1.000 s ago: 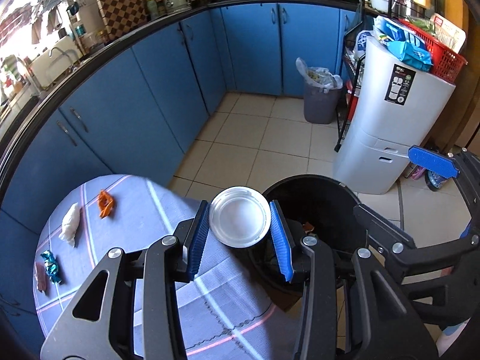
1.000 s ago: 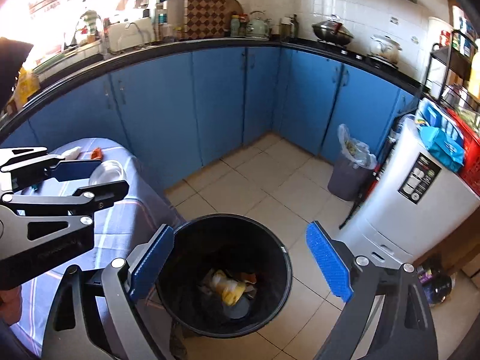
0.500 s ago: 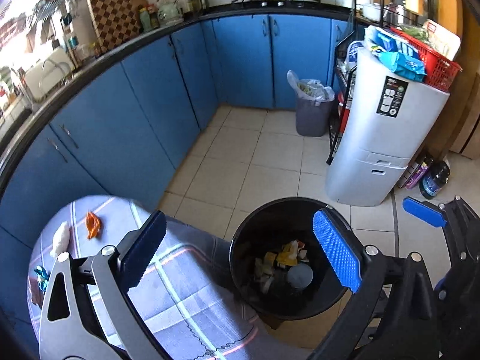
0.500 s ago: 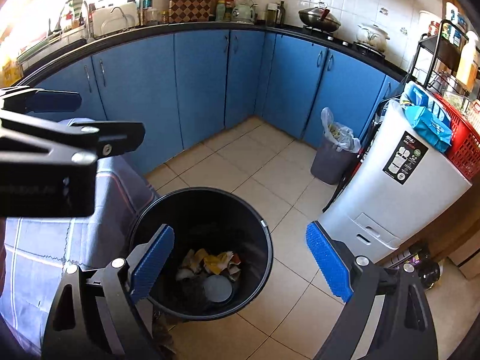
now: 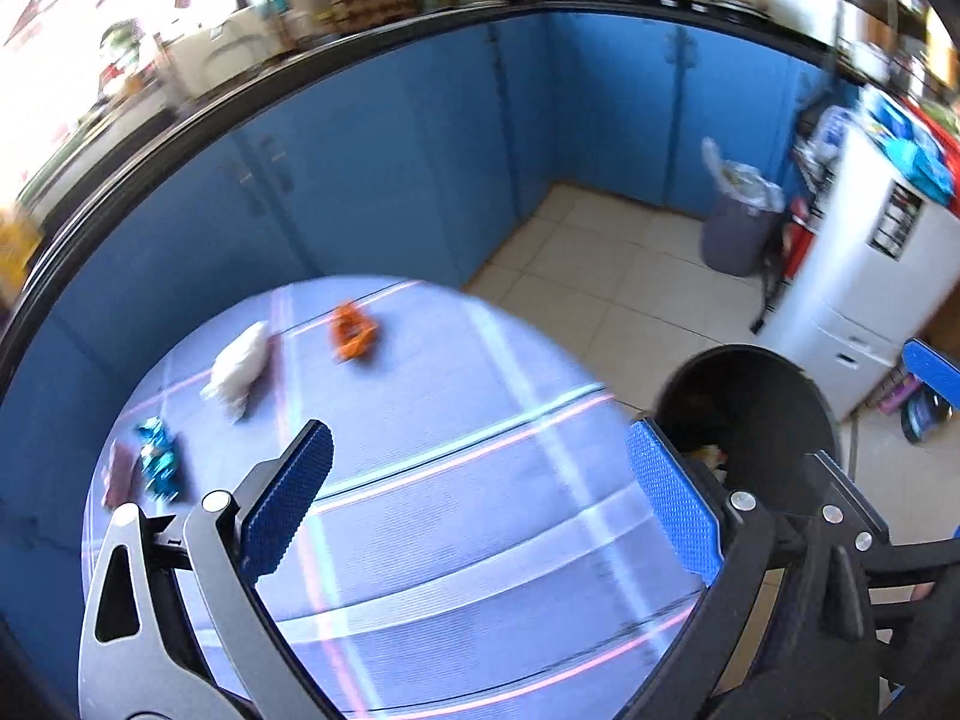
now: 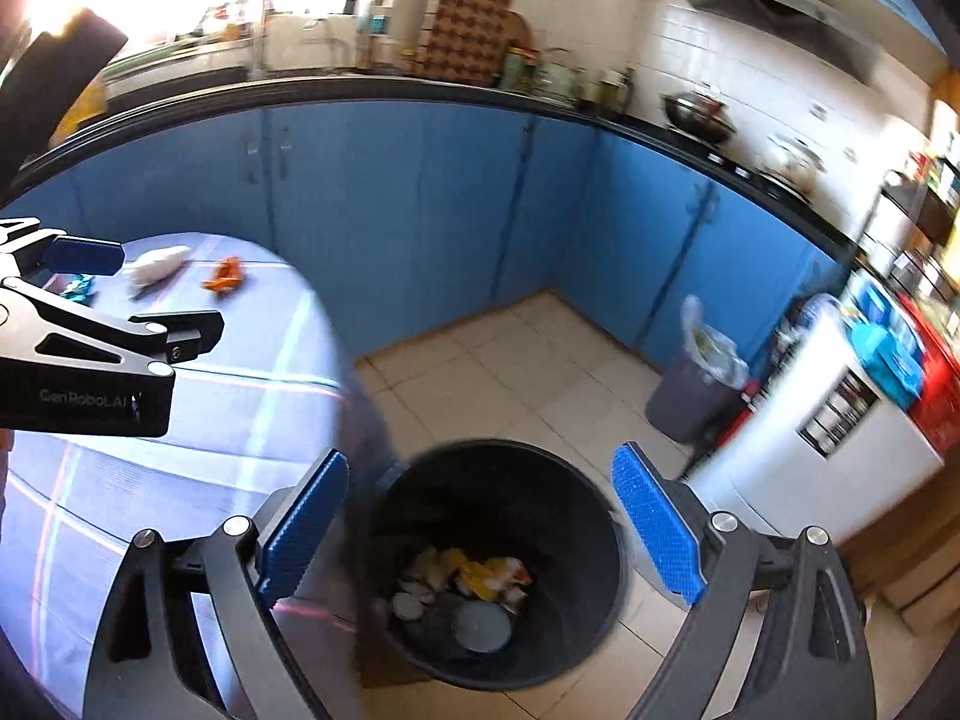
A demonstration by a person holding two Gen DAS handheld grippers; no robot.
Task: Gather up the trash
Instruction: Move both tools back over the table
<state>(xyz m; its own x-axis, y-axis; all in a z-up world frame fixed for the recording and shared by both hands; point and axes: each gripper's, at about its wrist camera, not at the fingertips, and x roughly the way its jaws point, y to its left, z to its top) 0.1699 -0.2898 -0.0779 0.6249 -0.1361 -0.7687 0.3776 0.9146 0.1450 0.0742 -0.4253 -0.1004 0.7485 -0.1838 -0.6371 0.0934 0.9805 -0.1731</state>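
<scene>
Blue ribbed pads: both grippers carry them; nothing lies between either pair.
Left gripper point(image 5: 480, 501): jaws wide apart and empty, having just been opening. It hangs over the near part of the tablecloth, tilted downward, with its right-hand finger overlapping the bin rim in the left wrist view. Judged purpose: free to take the next piece.
Right gripper point(image 6: 480, 525): jaws wide apart and empty, aimed down into the bin mouth. No trash is near its pads; it appears to be waiting beside the drop point.
Black bin point(image 6: 606, 546): stands on the tiled floor against the table edge, so that trash lifted off the cloth can be dropped with a short carry. Inside lie yellow and white scraps and a round grey lid point(image 6: 482, 626).
Round table point(image 5: 456, 540): covered in a pale blue cloth with pink and white stripes; near half is bare.
Remaining trash, far side of cloth: orange wrapper point(image 5: 353, 331), white crumpled piece point(image 5: 239, 369) beside it, teal foil wrapper point(image 5: 157, 457) and a brownish wrapper point(image 5: 118, 473) just left of that. All are well apart from both grippers.
Task status (judgement): partly done; four pieces are left.
Grey bin with liner point(image 5: 738, 222): far corner, against the blue cabinets point(image 5: 372, 180); not in use.
</scene>
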